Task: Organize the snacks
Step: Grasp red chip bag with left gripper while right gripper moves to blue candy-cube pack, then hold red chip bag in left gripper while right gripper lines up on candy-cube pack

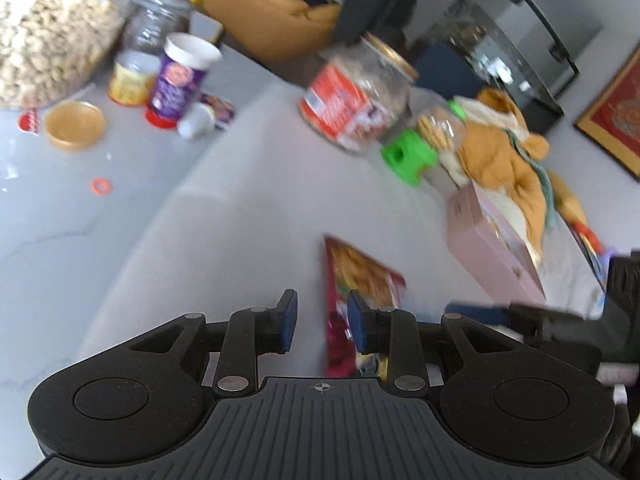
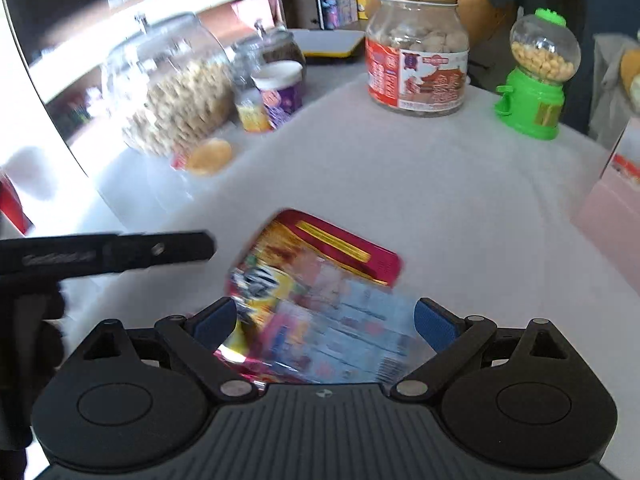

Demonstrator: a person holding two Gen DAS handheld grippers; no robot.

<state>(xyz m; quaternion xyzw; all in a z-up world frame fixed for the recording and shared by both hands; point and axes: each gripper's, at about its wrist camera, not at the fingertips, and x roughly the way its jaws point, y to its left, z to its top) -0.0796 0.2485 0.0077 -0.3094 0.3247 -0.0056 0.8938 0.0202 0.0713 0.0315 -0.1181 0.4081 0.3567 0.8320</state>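
Nearest to the right wrist camera, the snack packet (image 2: 320,300) lies between the blue pads (image 2: 434,322) of the right tongs (image 2: 324,318), which stand wide apart; whether the pads touch the packet cannot be told, because it is blurred. In the left wrist view the same packet (image 1: 360,280) lies on the white cloth (image 1: 248,184) just in front of the left tongs (image 1: 322,320), whose pads stand at a narrow gap and hold nothing.

Going from left to right, the grey counter (image 1: 60,208) carries a big glass jar of pale snacks (image 2: 176,92) near its left edge, with a small round yellow lid (image 1: 75,125) and an orange ring (image 1: 101,185) on the bare surface beside it. Next come a dark glass jar (image 1: 154,20), a small yellow bottle (image 1: 130,82) and a purple tub with a white lid (image 2: 278,92), all standing close together. Further right, on the cloth, stands a glass jar with a red label and gold lid (image 2: 416,48), and near it a green candy dispenser (image 2: 536,76). At the right edge a pink box (image 1: 492,248) sits with a yellow plush toy (image 1: 504,148) over it.

Between the packet and the red-label jar the cloth lies open. Behind the counter are a dark glass cabinet (image 1: 516,40) and a framed picture (image 1: 616,112) on the wall.
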